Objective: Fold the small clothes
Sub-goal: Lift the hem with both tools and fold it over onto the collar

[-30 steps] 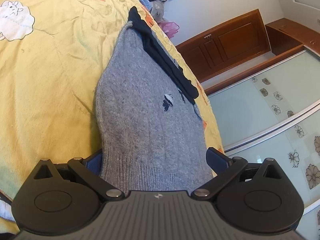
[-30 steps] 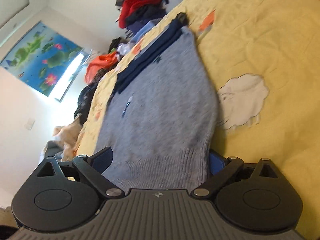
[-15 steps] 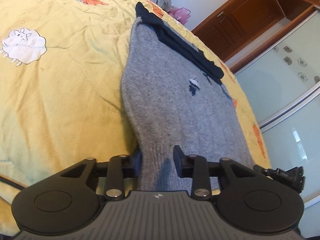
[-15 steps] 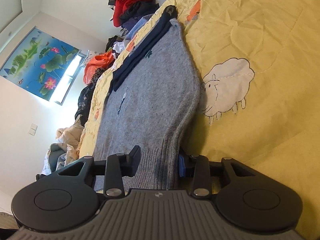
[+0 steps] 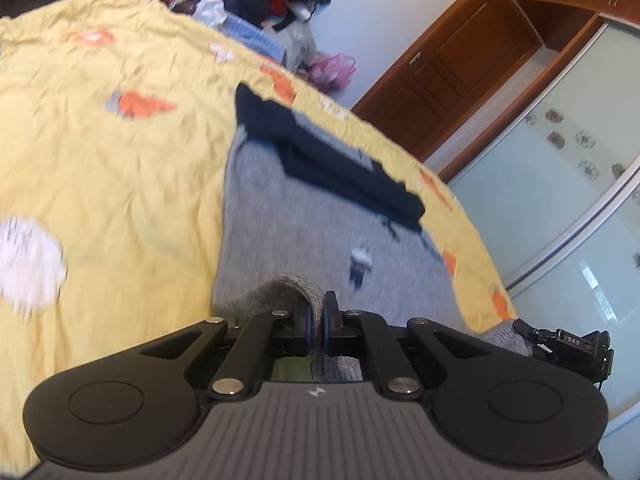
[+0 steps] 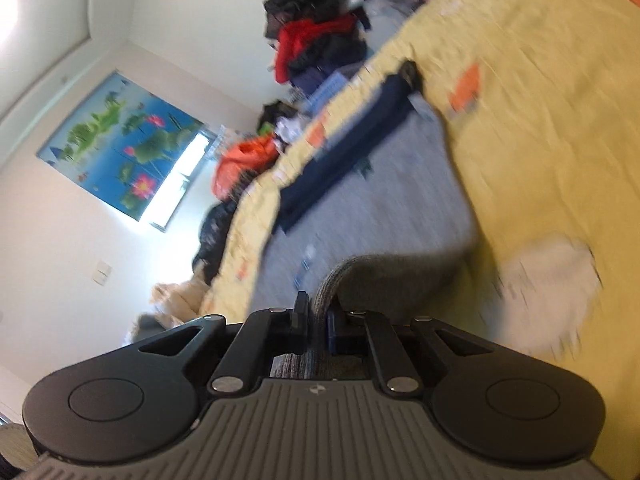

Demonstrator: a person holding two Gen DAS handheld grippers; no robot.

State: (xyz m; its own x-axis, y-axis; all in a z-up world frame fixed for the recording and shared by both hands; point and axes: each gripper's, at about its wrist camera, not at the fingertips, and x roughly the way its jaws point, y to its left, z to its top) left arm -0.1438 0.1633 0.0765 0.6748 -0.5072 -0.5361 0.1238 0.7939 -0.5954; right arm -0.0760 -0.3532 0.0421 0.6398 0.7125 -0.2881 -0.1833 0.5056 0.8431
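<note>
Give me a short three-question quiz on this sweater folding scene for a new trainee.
1. True or false: both grippers are shut on the grey sweater.
2. Which part of the sweater does the left gripper pinch: A the dark collar, B the ribbed hem, C a sleeve?
3. What does the sweater lie on?

Key
1. True; the right gripper pinches the hem too, and both sets of fingers have just been closing on the knit.
2. B.
3. A yellow bedspread printed with sheep and carrots.

Nubbly grey knit sweater (image 5: 304,216), crumpled yellow cotton bedspread (image 5: 120,184)
</note>
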